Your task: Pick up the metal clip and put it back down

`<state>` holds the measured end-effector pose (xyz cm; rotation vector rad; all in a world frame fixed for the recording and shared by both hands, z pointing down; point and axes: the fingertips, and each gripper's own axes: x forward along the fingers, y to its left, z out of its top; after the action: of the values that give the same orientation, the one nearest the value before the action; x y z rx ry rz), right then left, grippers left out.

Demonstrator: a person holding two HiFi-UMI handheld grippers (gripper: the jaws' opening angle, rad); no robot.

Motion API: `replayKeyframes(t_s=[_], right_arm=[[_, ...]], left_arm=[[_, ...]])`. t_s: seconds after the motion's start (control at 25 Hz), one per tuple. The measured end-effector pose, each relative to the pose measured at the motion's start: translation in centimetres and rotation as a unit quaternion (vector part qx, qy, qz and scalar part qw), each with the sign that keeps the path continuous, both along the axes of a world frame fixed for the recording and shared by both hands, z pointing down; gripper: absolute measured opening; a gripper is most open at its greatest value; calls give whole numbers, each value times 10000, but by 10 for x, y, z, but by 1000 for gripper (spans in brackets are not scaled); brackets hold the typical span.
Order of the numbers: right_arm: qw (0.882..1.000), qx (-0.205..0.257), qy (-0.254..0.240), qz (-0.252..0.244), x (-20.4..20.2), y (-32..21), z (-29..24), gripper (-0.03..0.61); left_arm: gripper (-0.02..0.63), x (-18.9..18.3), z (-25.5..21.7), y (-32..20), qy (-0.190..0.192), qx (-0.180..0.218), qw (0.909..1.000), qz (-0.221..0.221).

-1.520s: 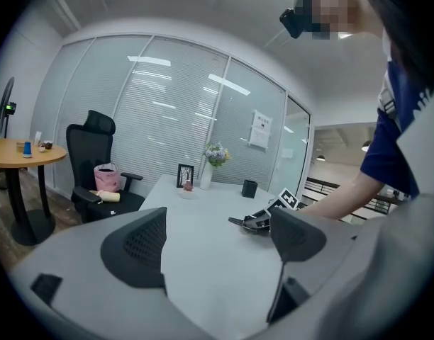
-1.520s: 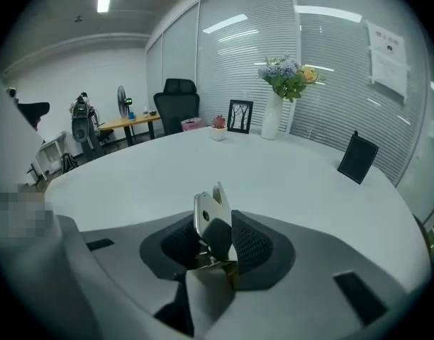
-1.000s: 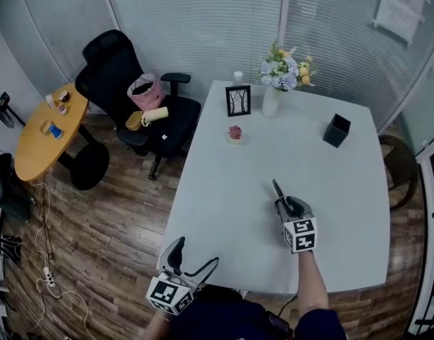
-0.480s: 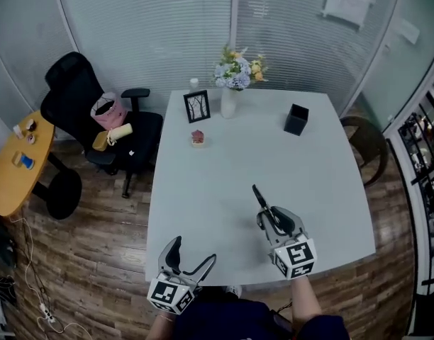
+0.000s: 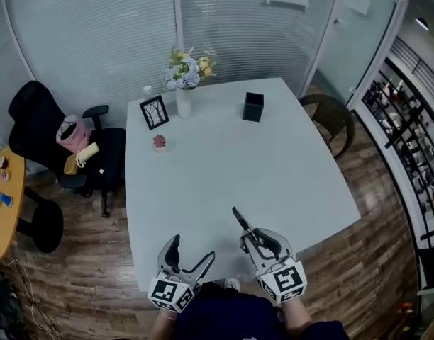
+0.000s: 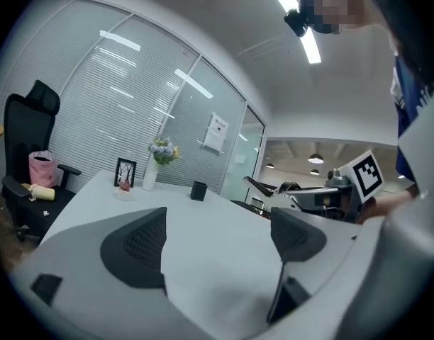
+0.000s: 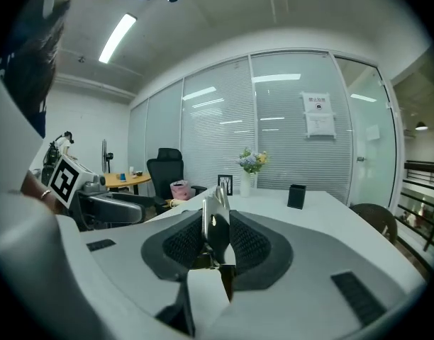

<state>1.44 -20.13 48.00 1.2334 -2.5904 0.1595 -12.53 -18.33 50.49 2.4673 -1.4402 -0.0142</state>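
Lower centre, the right claw [image 5: 254, 239] grasps the metal clip [image 5: 238, 218], seemingly above the tabletop [image 5: 231, 154], ready to set down; the left claw [image 5: 191, 255], lower left, gapes empty.

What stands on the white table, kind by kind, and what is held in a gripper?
Vase of flowers: 1
Picture frame: 1
Black box: 1
Small pink item: 1
Small white container: 1
Metal clip, in the right gripper: 1
Total: 6

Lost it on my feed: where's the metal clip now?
The metal clip is clamped in the right gripper, low in the head view over the table near its front edge, right of the left gripper.
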Motion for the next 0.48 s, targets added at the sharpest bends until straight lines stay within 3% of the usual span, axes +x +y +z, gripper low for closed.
replayKeyframes(t_s=[0.48], right_arm=[[9986, -90, 158, 493, 2, 30, 14, 110]], left_arm=[[459, 33, 5, -9, -31, -13, 9962, 866]])
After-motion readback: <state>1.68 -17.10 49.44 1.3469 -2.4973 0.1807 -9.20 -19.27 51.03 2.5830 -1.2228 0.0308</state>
